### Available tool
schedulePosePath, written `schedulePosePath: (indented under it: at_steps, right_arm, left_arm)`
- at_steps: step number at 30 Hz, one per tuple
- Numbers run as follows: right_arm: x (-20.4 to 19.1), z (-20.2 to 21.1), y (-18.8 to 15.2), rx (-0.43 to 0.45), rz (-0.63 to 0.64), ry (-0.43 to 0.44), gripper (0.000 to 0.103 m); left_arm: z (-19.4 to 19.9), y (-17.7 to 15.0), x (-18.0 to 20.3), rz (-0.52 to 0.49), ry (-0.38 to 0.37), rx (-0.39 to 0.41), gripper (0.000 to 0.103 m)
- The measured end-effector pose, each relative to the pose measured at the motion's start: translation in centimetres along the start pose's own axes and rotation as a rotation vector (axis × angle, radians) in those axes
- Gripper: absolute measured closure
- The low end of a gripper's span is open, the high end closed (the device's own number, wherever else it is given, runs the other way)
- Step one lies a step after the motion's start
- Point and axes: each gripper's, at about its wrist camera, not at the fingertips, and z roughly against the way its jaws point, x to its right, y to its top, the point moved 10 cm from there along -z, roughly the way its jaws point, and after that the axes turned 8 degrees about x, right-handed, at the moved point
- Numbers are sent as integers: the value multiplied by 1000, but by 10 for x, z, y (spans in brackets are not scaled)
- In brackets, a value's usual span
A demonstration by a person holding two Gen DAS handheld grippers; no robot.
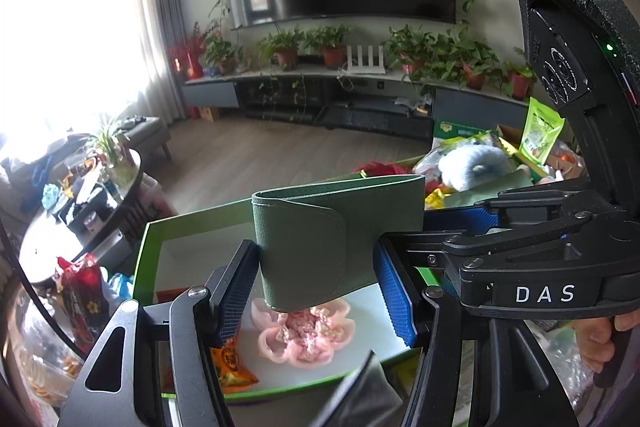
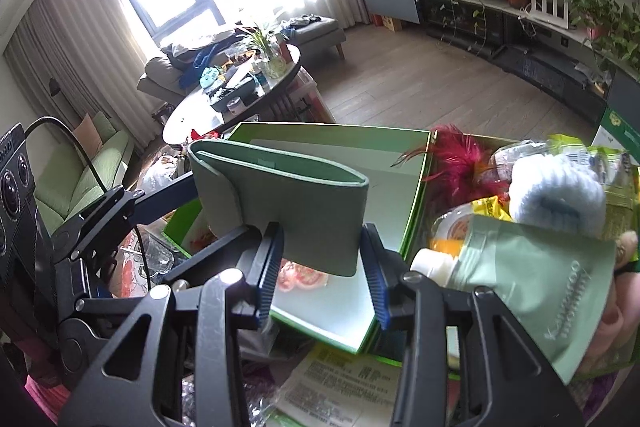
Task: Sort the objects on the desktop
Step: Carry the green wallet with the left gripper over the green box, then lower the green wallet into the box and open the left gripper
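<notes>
- Left wrist view: the left gripper (image 1: 318, 291), part open, holds the green sleeve (image 1: 338, 239) by its lower end, its long axis level, above the green tray (image 1: 146, 243) and pink flower dish (image 1: 306, 333). "DAS" marks the right gripper (image 1: 440, 223).
- Right wrist view: the right gripper (image 2: 324, 267), part open, clamps the sleeve's (image 2: 280, 205) bottom edge over the tray's (image 2: 418, 187) near corner. The pouch's (image 2: 532, 291) lettering is too blurred to read.

The green-rimmed box (image 1: 141, 259) holds a pink flower-shaped piece (image 1: 304, 333) and an orange snack packet (image 1: 232, 367).

Wallet-like case (image 1: 316, 247), dark green, plain. Box (image 1: 141, 259), bright green rim, white floor. Flower-shaped dish (image 1: 304, 331), pink. Snack packet (image 1: 232, 367), orange. Gripper pads (image 1: 394, 291), blue, ribbed. Pouch (image 2: 532, 291), pale green.
</notes>
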Motion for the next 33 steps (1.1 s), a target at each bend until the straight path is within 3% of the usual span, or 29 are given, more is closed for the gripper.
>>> schedulePosePath:
  at_steps: [13,26,33]
  right_arm:
    - [18,-36,5,-54,24,-76,62]
    - [30,-57,8,-85,12,-109,62]
    - [32,-56,15,-50,17,-137,62]
  left_arm:
    - [-53,-13,-11,28,-18,-91,44]
    - [-79,-25,-20,66,-9,-172,44]
    - [-84,-23,-22,68,11,-189,44]
